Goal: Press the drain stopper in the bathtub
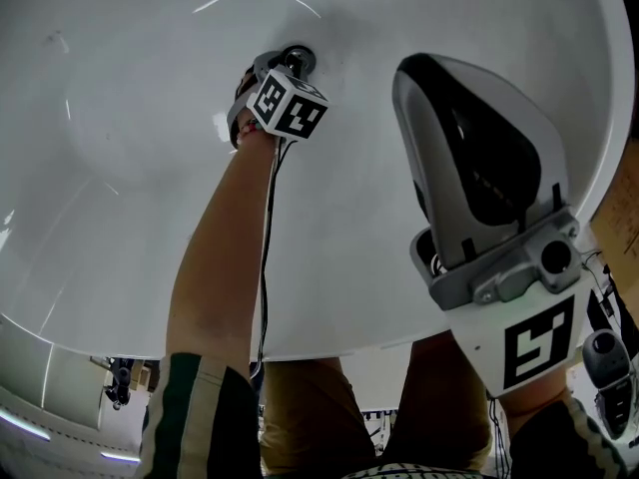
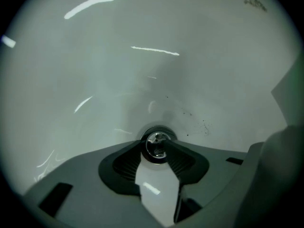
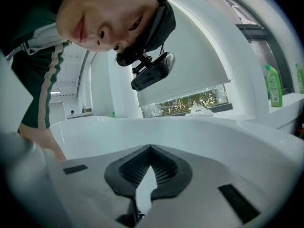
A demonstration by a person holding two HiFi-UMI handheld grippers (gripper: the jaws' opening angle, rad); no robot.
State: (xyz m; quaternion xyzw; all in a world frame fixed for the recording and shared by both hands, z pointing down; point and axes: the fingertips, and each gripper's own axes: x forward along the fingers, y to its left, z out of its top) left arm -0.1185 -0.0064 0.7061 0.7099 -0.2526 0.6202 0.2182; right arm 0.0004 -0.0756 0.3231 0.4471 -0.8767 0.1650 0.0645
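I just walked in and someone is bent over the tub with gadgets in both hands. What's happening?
A person is leaning over the white bathtub, reaching down with the left gripper to the chrome drain stopper at the bottom. Its jaw tips sit close against either side of the stopper. The right gripper is held up near the rim, jaws together and empty.

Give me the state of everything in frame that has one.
drain stopper: seated in the drain; pressed down or popped up, cannot tell
left tool: jaws closed on the drain stopper, one tip on each side of its cap
right tool: shut, empty, held up and touching nothing
bathtub: no water showing
green bottle: upright on the sill
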